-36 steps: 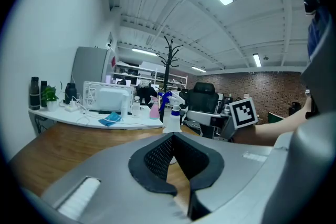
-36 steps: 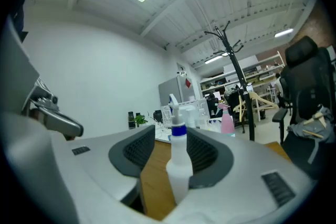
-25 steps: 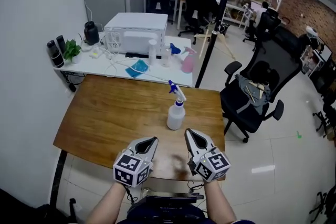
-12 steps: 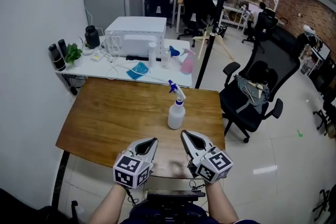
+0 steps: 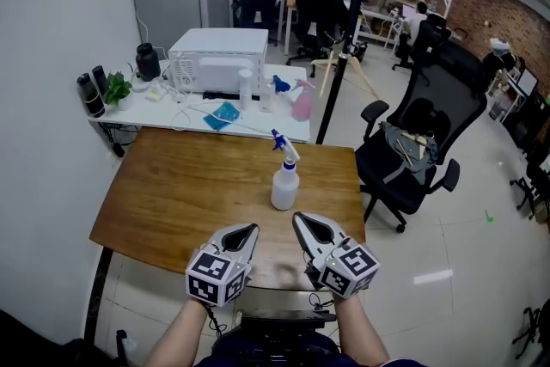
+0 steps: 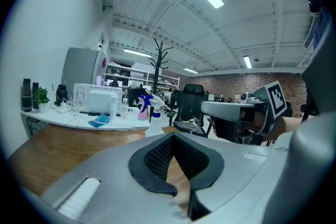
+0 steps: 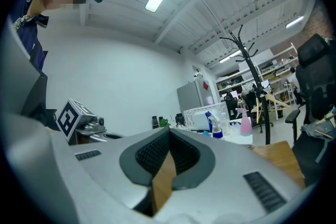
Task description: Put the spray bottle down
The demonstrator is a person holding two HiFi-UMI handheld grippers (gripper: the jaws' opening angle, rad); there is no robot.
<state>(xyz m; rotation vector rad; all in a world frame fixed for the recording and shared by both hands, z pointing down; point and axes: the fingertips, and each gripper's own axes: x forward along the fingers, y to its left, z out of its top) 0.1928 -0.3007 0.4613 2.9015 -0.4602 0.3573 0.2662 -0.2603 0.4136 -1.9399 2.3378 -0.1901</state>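
A white spray bottle [image 5: 284,178] with a blue trigger stands upright on the wooden table [image 5: 172,193], nothing touching it. Both grippers hover at the table's near edge, a short way in front of the bottle. My left gripper [image 5: 249,229] is shut and empty, its tip to the bottle's near left. The tip of my right gripper [image 5: 299,219] is just below the bottle, also shut with nothing in it. In the left gripper view the bottle [image 6: 154,122] rises beyond the closed jaws. The right gripper view shows the bottle's top [image 7: 213,126] to the right of the jaws.
Behind the wooden table stands a white table [image 5: 172,112] with a microwave [image 5: 219,56], several bottles and cables. A black coat-stand pole [image 5: 344,30] rises at the back right. An office chair [image 5: 412,150] sits right of the table.
My right gripper's tip has swung slightly to the left. The bottle and my left gripper have stayed where they were.
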